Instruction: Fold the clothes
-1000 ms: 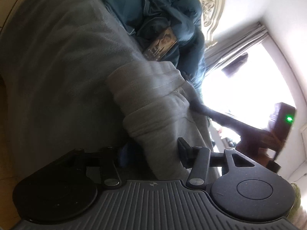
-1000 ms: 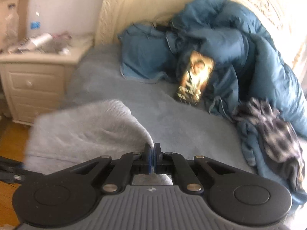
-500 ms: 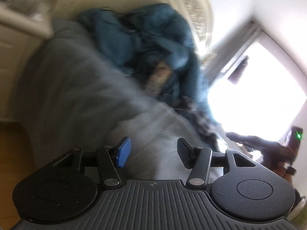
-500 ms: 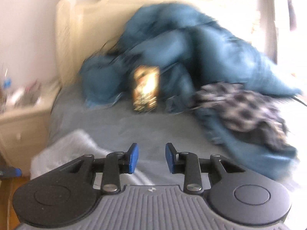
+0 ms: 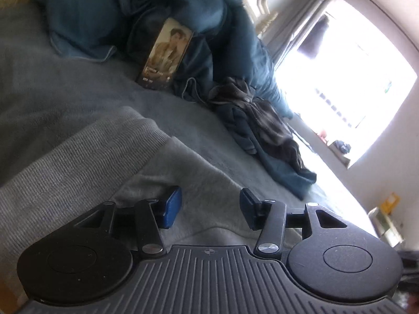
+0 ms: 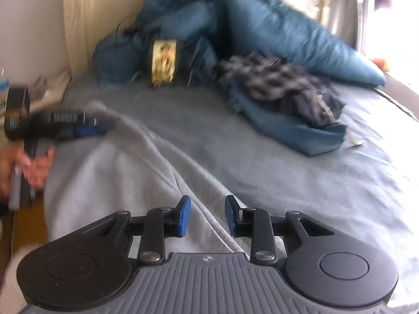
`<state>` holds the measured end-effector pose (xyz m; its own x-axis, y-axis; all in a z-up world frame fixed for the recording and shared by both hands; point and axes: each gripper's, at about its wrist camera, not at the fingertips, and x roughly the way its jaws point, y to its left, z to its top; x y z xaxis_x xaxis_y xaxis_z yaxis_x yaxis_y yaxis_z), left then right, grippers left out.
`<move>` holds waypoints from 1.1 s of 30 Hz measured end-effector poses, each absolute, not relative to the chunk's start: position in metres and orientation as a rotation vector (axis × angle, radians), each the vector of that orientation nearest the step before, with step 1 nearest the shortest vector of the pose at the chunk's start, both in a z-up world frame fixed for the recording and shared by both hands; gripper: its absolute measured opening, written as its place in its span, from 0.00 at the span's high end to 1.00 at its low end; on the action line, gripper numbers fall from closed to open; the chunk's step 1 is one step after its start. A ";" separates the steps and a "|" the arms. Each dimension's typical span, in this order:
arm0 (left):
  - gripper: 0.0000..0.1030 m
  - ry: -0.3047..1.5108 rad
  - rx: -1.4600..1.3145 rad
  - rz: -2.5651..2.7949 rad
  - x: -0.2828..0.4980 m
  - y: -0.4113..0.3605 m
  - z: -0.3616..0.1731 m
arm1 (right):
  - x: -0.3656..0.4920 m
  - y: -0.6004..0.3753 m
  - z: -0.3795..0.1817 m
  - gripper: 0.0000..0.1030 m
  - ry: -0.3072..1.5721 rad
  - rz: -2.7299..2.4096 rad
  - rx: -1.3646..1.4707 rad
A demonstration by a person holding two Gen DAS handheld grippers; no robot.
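The grey sweatshirt (image 5: 86,157) is lying spread on the bed (image 6: 327,183), directly under both grippers. The left gripper (image 5: 210,206) is hovering over its ribbed hem with the jaws standing wide apart and gripping nothing, and the right gripper (image 6: 207,216) is hanging above a fold with its jaws parted, also empty. A phone (image 5: 165,55) is leaning against the blue duvet (image 6: 262,26), beside a checked garment (image 6: 275,78).

This is a bedroom in a home — a big bed (image 6: 327,183) with a grey cover, a carved cream headboard (image 6: 78,21) at its top edge, a crumpled blue blanket (image 6: 262,26), a bright window (image 5: 353,78) with curtains (image 5: 296,23), and a small nightstand (image 6: 39,89) beside it.
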<state>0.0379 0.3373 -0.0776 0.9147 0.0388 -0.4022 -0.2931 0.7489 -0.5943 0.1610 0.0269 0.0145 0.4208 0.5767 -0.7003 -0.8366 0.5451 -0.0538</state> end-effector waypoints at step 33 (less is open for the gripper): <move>0.55 0.367 -0.588 0.253 0.058 0.328 -0.072 | 0.143 0.083 -0.003 0.96 0.550 0.769 -0.689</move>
